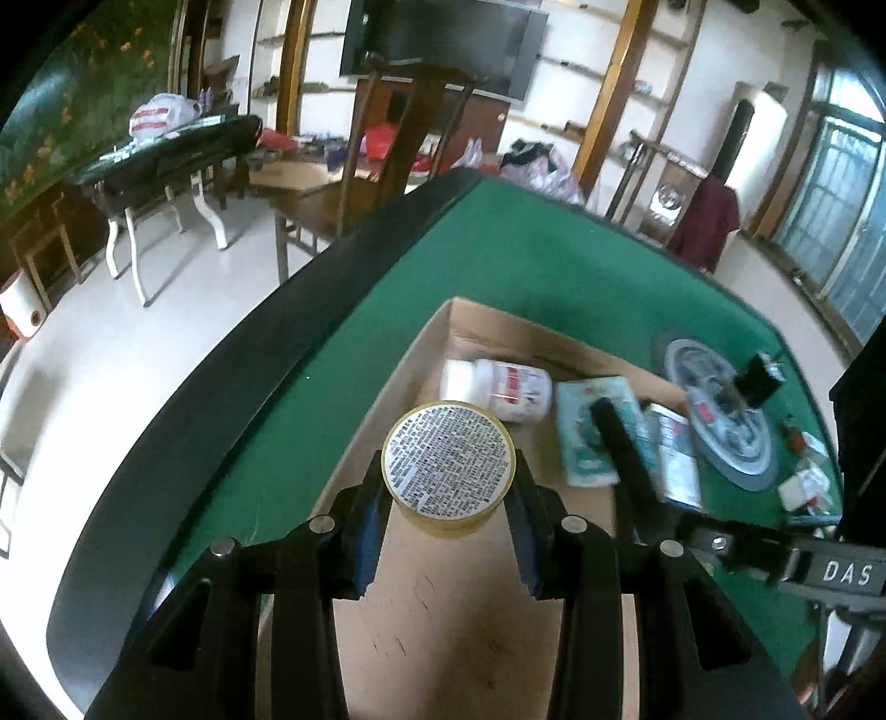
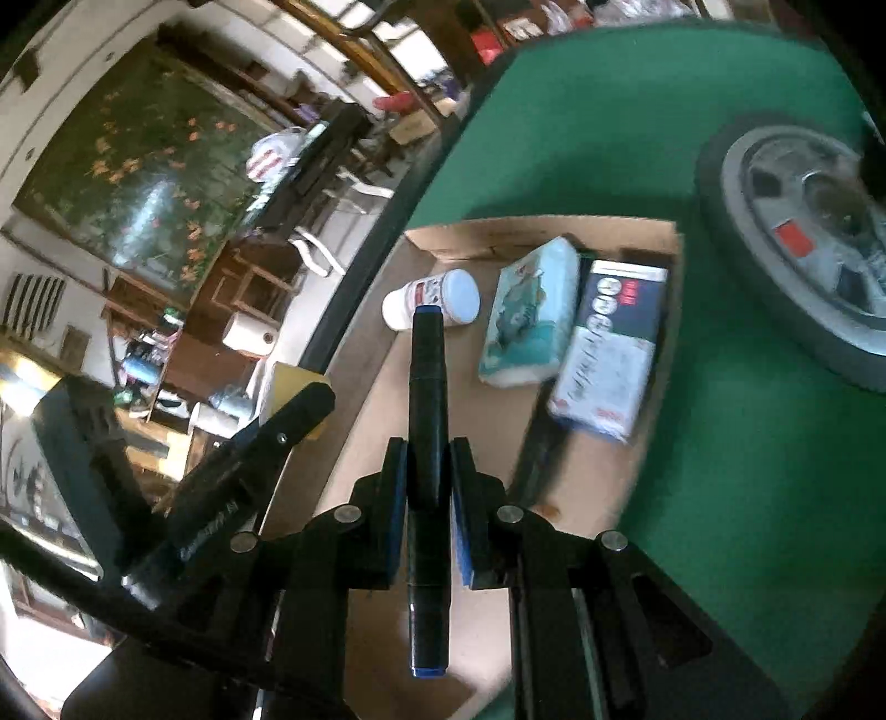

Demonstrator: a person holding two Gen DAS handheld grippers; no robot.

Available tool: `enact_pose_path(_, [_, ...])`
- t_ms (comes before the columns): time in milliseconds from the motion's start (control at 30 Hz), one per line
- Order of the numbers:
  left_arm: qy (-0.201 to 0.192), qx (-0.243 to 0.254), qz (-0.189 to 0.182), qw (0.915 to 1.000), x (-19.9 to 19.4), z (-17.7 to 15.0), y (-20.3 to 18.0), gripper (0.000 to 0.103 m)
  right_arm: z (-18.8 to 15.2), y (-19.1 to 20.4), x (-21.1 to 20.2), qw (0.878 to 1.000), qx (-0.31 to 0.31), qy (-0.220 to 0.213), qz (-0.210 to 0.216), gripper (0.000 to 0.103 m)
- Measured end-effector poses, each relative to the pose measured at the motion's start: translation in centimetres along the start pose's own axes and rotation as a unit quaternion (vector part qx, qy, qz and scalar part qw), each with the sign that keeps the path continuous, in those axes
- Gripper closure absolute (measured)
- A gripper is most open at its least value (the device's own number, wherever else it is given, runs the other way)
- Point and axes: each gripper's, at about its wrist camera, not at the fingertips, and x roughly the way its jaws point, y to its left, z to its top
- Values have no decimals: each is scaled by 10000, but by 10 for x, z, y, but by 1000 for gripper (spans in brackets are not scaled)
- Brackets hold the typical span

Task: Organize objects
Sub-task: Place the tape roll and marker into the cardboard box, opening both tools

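Left gripper (image 1: pixel 449 501) at lower centre, fingers (image 1: pixel 368 526) clamped on a round tin (image 1: pixel 448 462) with a printed lid — held above the cardboard box (image 1: pixel 421 354). Right gripper (image 2: pixel 427 498), fingers (image 2: pixel 396 498) together on a black marker (image 2: pixel 426 410). Inside the box on the green worktop (image 1: pixel 526 260): white bottle (image 1: pixel 498 387), tissue pack (image 2: pixel 531 315), carton (image 2: pixel 614 354).

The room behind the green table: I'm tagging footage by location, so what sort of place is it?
Probably a home living room: a dark wall-mounted television, a wooden chair and a large green landscape painting.
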Motion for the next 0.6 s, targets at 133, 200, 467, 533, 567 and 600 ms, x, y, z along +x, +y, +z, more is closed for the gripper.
enact_pose_path(133, [285, 7, 113, 9995, 24, 3, 5, 69, 11, -1, 25, 9996, 206, 23, -181, 90])
enact_pose_path(200, [488, -134, -22, 9987, 32, 3, 11, 69, 13, -3, 32, 9992, 264, 22, -305, 90])
enact_pose_path(467, [559, -318, -269, 9976, 29, 0, 20, 63, 15, -13, 36, 9981, 495, 77, -368, 88])
enact_pose_path(533, [543, -452, -359, 9969, 25, 0, 24, 61, 16, -11, 31, 9984, 398, 19, -389, 87])
enact_pose_path(567, [538, -515, -378, 9965, 22, 1, 25, 58, 15, -9, 28, 9986, 320, -27, -429, 85])
enact_pose_path(600, [509, -579, -402, 9962, 17, 2, 27, 56, 15, -5, 23, 9985, 195, -103, -492, 83])
